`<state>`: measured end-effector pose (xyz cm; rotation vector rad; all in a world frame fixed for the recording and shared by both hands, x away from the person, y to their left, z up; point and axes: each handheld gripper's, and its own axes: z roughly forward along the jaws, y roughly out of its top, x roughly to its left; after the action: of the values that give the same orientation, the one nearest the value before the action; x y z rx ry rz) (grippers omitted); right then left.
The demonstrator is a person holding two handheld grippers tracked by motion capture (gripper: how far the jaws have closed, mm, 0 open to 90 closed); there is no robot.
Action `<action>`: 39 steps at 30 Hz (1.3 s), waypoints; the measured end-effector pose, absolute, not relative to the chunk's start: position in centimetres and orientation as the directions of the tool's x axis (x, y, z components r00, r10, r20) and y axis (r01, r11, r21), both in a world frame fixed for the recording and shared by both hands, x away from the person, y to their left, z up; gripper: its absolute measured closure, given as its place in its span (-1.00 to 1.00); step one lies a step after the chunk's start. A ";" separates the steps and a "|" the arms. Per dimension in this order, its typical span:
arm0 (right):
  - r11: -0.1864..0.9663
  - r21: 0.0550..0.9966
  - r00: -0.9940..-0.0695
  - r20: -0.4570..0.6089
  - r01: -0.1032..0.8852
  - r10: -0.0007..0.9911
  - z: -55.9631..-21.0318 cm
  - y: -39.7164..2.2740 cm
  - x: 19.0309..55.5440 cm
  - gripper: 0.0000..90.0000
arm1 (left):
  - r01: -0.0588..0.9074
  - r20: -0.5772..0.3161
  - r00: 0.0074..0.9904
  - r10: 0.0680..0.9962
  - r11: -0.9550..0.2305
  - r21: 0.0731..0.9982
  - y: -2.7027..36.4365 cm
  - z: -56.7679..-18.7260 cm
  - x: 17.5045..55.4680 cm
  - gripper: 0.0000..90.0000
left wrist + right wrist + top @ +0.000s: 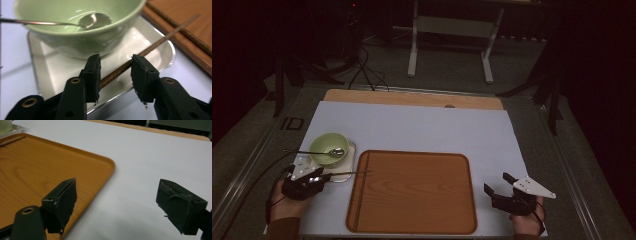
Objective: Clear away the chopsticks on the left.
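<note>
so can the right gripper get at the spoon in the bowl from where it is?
Probably not directly. The right gripper sits open at the tray's right edge; the spoon lies in the bowl past the tray's far left side, beside the left gripper.

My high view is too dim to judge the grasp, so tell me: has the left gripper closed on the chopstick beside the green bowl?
Observer: No. The left gripper is open; the chopstick runs between its jaws, with a gap at one jaw.
Operator: Where does the stick rest?
Observer: It slants across the metal tray, with its far end over the wooden tray.
Operator: And the other side?
Observer: The right gripper is wide open with nothing between its jaws, above the white table.
</note>
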<state>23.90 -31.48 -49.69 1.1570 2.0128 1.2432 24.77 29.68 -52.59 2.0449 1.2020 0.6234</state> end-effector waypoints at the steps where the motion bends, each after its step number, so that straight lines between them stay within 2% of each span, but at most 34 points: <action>1: 0.221 0.890 -0.512 0.017 0.400 0.859 -49.7 -31.5 23.9 -0.63 | 0.559 0.069 0.469 0.881 -0.356 0.749 29.5 -52.6 24.8 0.43; 4: 0.220 0.890 -0.512 0.017 0.400 0.859 -49.7 -31.5 23.9 -0.63 | 0.551 0.077 0.491 0.868 -0.378 0.744 28.9 -52.5 24.8 0.50; 6: 0.223 0.889 -0.515 0.017 0.400 0.857 -49.7 -31.4 23.9 -0.63 | 0.544 0.082 0.507 0.858 -0.392 0.741 28.4 -52.4 24.9 0.63; 9: 0.222 0.889 -0.515 0.018 0.401 0.857 -49.7 -31.4 23.9 -0.63 | 0.543 0.084 0.518 0.851 -0.403 0.737 28.0 -52.4 25.0 0.69; 14: 0.222 0.888 -0.515 0.019 0.402 0.857 -49.8 -31.4 23.9 -0.63 | 0.562 0.046 0.535 0.843 -0.397 0.726 27.6 -52.3 25.4 0.81; 19: 0.226 0.887 -0.518 0.017 0.403 0.855 -49.8 -31.4 24.0 -0.63 | 0.595 0.023 0.525 0.851 -0.386 0.705 27.2 -52.1 25.8 0.82; 28: 0.223 0.887 -0.515 0.019 0.404 0.857 -49.8 -31.4 24.0 -0.63 | 0.624 0.031 0.514 0.857 -0.398 0.673 26.6 -51.7 25.9 0.89; 39: 0.223 0.889 -0.514 0.017 0.401 0.858 -49.7 -31.5 24.0 -0.63 | 0.616 -0.001 0.518 0.855 -0.372 0.694 26.2 -51.2 25.6 0.90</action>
<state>23.95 -31.47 -49.73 1.1561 2.0162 1.2423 25.58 26.18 -51.23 2.1168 1.1934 0.4800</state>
